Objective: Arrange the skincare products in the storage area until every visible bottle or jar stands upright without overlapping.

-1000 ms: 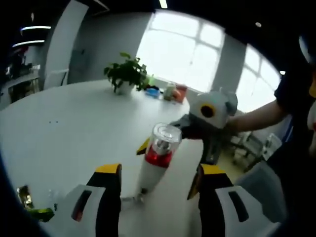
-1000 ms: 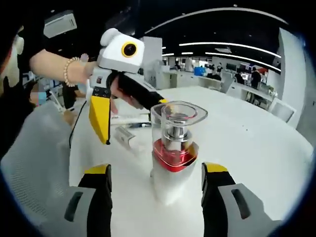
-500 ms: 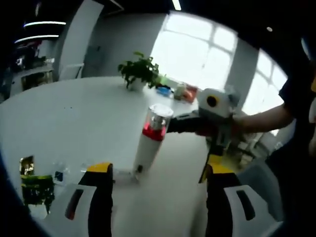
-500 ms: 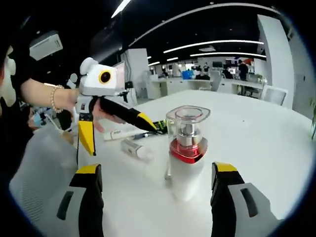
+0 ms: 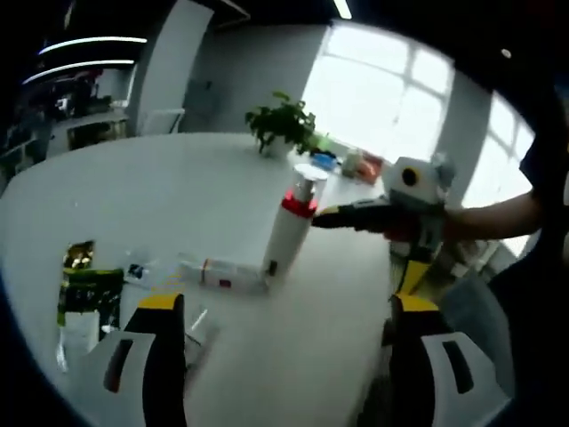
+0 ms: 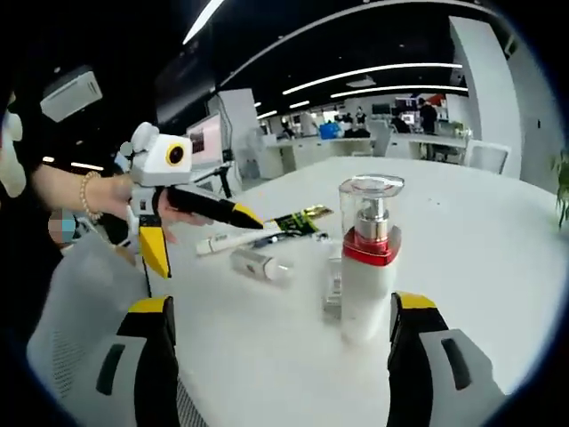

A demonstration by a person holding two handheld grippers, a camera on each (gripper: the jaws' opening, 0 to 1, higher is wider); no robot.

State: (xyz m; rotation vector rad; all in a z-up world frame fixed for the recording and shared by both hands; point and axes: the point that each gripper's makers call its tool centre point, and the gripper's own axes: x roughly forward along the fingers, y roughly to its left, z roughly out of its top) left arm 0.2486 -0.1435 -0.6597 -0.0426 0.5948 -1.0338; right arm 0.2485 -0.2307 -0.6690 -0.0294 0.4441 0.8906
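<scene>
A white pump bottle point(image 5: 292, 229) with a red collar and clear cap stands upright and free on the white table point(image 5: 133, 205). In the right gripper view the same bottle point(image 6: 368, 267) stands just ahead, right of centre. My left gripper point(image 5: 289, 304) is open, set back from the bottle with nothing between its fingers. My right gripper point(image 6: 283, 304) is also open and holds nothing. Each shows in the other's view: the right gripper point(image 5: 367, 245) right of the bottle, the left gripper point(image 6: 200, 236) to the bottle's left, held by a hand.
A small tube point(image 5: 233, 273) lies beside the bottle's base, also seen as the small tube point(image 6: 260, 264). A green sachet point(image 5: 89, 289) and a few small packets lie near the table edge. A potted plant point(image 5: 284, 124) and some small items point(image 5: 356, 163) stand far back.
Both grippers have drawn back from the bottle, which now looks smaller and stands alone. The views have shifted, bringing the tube and sachet into sight.
</scene>
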